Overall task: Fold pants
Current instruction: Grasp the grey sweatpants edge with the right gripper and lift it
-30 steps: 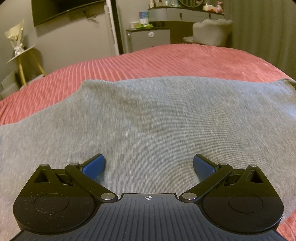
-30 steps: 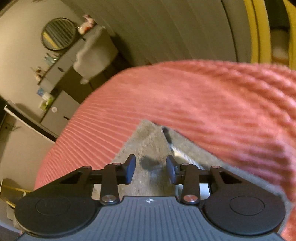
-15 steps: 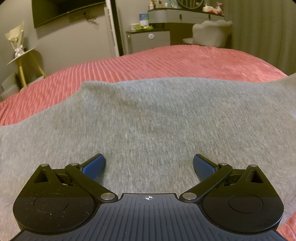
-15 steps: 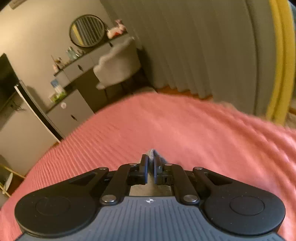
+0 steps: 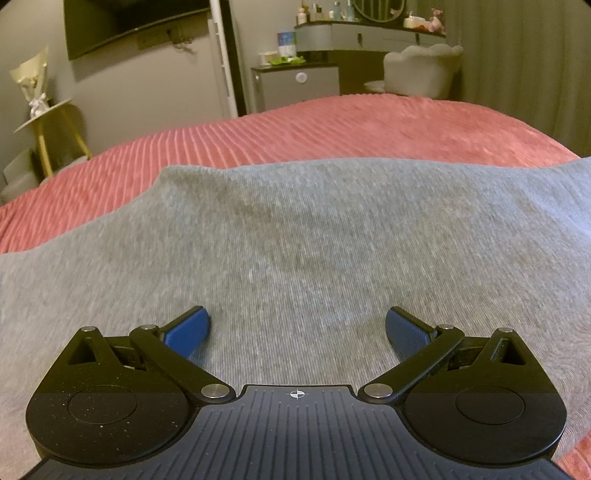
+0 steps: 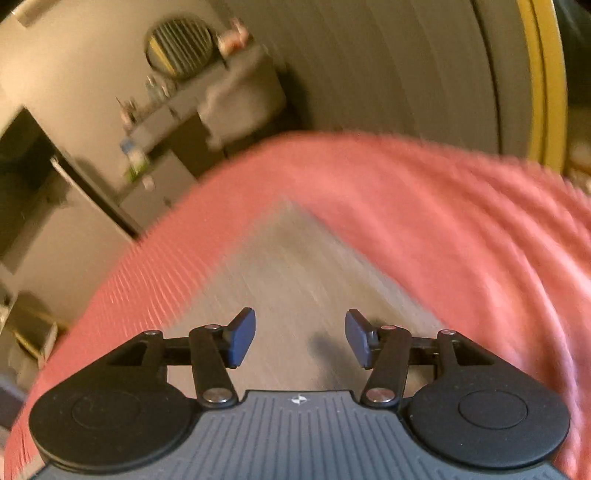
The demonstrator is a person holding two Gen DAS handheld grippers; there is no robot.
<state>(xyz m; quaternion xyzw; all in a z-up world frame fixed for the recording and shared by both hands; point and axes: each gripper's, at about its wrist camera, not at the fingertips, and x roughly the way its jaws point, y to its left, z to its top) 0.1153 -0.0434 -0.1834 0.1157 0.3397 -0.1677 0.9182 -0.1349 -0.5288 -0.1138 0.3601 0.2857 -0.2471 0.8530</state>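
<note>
Grey knit pants (image 5: 295, 236) lie spread flat on a pink ribbed bedspread (image 5: 332, 125). My left gripper (image 5: 297, 328) is wide open and empty, low over the middle of the fabric. In the right wrist view, which is motion-blurred, a corner of the grey pants (image 6: 295, 258) points away on the bedspread (image 6: 461, 240). My right gripper (image 6: 300, 338) is open and empty just above that corner.
Beyond the bed stand a grey cabinet (image 5: 299, 85), a dresser with a round mirror (image 5: 369, 33), a pale chair (image 5: 421, 70) and grey curtains (image 5: 524, 55). A gold side table (image 5: 51, 125) is at the left. A yellow-edged curtain (image 6: 543, 74) hangs at right.
My right gripper was shut on the pants corner half a second ago; now it is open and the corner lies on the bed. The left gripper has not moved.
</note>
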